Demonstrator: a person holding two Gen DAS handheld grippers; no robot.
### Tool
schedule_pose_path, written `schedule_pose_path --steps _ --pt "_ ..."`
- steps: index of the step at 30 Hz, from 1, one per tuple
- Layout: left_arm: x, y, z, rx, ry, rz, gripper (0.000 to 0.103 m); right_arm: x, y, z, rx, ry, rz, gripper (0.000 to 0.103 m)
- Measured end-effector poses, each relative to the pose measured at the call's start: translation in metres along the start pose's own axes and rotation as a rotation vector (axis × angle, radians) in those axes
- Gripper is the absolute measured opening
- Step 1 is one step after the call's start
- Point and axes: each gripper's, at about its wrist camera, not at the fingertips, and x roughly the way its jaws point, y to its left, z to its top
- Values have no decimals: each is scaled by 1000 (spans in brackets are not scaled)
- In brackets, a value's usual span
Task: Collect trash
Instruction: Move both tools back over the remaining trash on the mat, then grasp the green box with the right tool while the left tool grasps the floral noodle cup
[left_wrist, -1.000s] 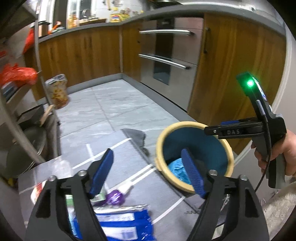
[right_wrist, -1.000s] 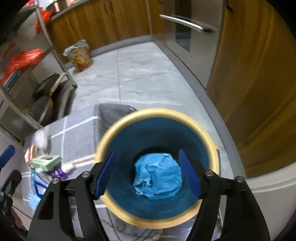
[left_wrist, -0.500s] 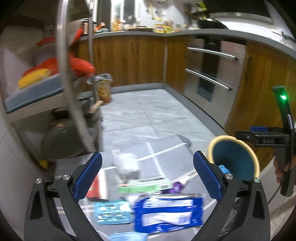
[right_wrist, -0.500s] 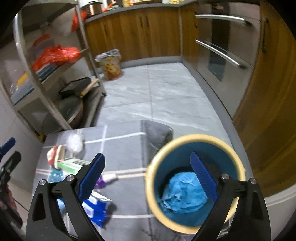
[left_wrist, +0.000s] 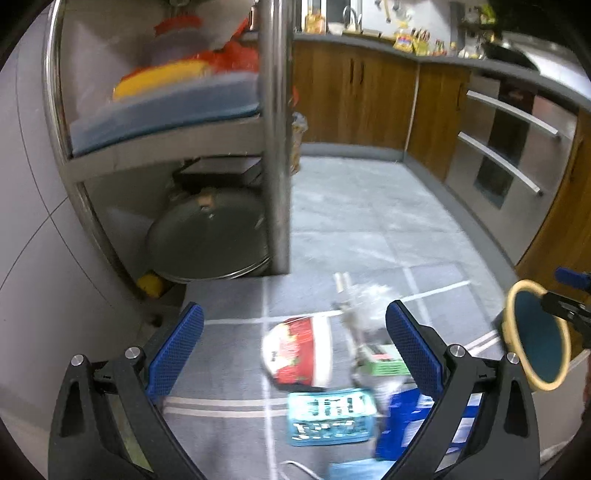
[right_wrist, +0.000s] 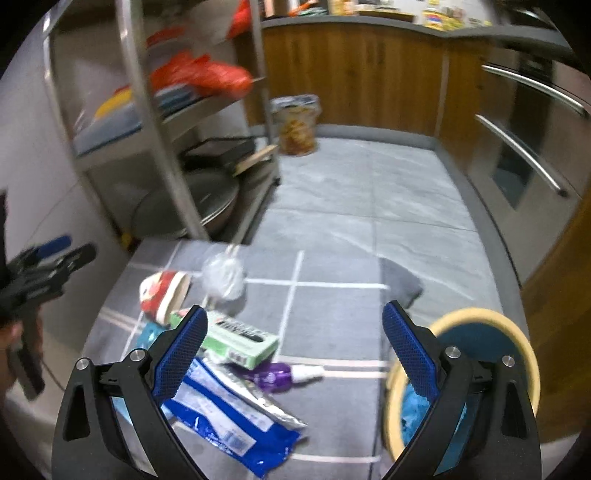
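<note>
Both of our claws stand wide apart and hold nothing: the left claw (left_wrist: 293, 347) hangs over the grey mat (left_wrist: 229, 354) with only litter far below its blue pads, and the right claw (right_wrist: 293, 343) likewise touches none of it.

From the left view we see a red-and-white wrapper (left_wrist: 297, 354), a teal packet (left_wrist: 330, 417) and a crumpled clear bag (left_wrist: 365, 302); the bin (left_wrist: 535, 339) sits at the far right edge.

Only the right view shows us the purple tube (right_wrist: 282, 374) with its white nozzle, the green box (right_wrist: 240, 338) in full, the long blue-and-white packet (right_wrist: 229, 417), and blue crumpled trash (right_wrist: 415, 413) already inside the yellow-rimmed bin at lower right.

Everything is blurred, so print on the packets is unreadable.
</note>
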Motion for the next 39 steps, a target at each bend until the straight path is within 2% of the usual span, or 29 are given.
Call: schedule_pose_path --steps 4,12,17,23,25,27,29,34,39 --pt "26 5 -4 25 53 20 97 22 16 -1 -93 44 14 95" --pt "74 2 -24 71 170 11 97 68 37 -9 -129 156 76 95" --pt "96 -1 -32 85 237 -19 97 90 51 -18 -217 203 74 95" --pt "110 -4 -32 104 273 -38 97 101 52 -22 -292 231 67 93" --pt "114 -4 -33 104 287 -40 97 103 49 -22 -294 243 74 89" --pt "118 -4 -33 109 295 -37 97 105 50 -21 -299 260 93 78" --pt "123 -4 -34 113 306 -35 97 107 55 -20 -320 260 106 73" --pt "130 -4 -35 115 324 -29 97 110 73 -22 -391 256 146 71" --pt "135 -1 -34 109 334 -32 97 118 92 -26 -473 255 138 62"
